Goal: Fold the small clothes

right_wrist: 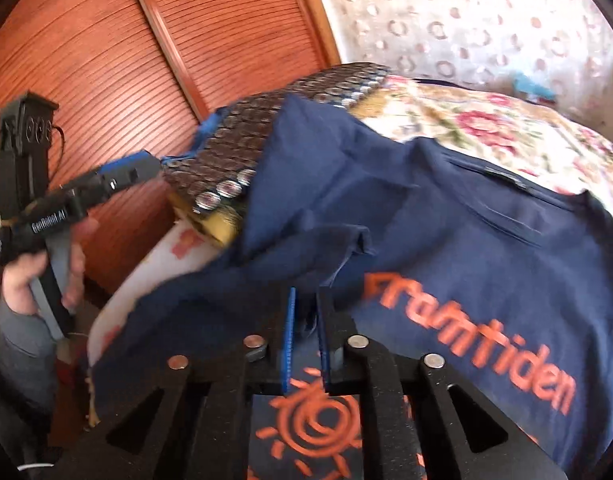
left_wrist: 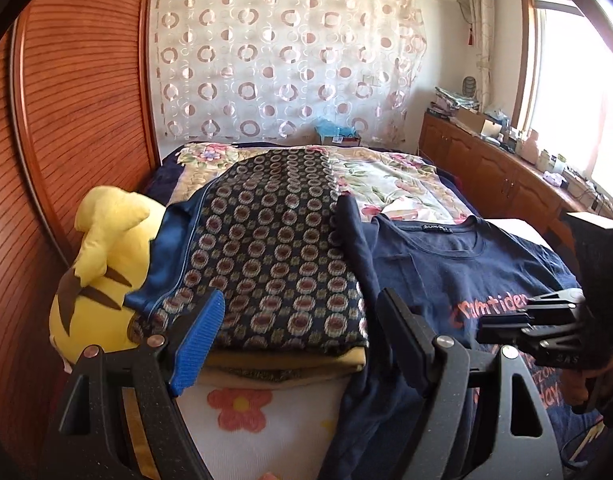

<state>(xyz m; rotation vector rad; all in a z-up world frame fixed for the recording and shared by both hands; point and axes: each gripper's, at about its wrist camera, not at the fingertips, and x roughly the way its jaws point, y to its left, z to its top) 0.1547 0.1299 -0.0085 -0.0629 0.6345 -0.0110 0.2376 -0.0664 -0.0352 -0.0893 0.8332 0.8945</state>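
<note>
The right gripper [right_wrist: 304, 320] pinched a fold of the navy T-shirt [right_wrist: 446, 240] directly beneath it; the left gripper [left_wrist: 302, 328], spread empty, hung beside the sleeve [left_wrist: 356, 236].

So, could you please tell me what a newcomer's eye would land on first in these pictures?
Probably the navy T-shirt with orange lettering, spread over the near end of the bed, with the right tool pinching a fold of it. Next, the yellow plush toy at the bed's left edge, beside a folded circle-patterned blanket.
</note>
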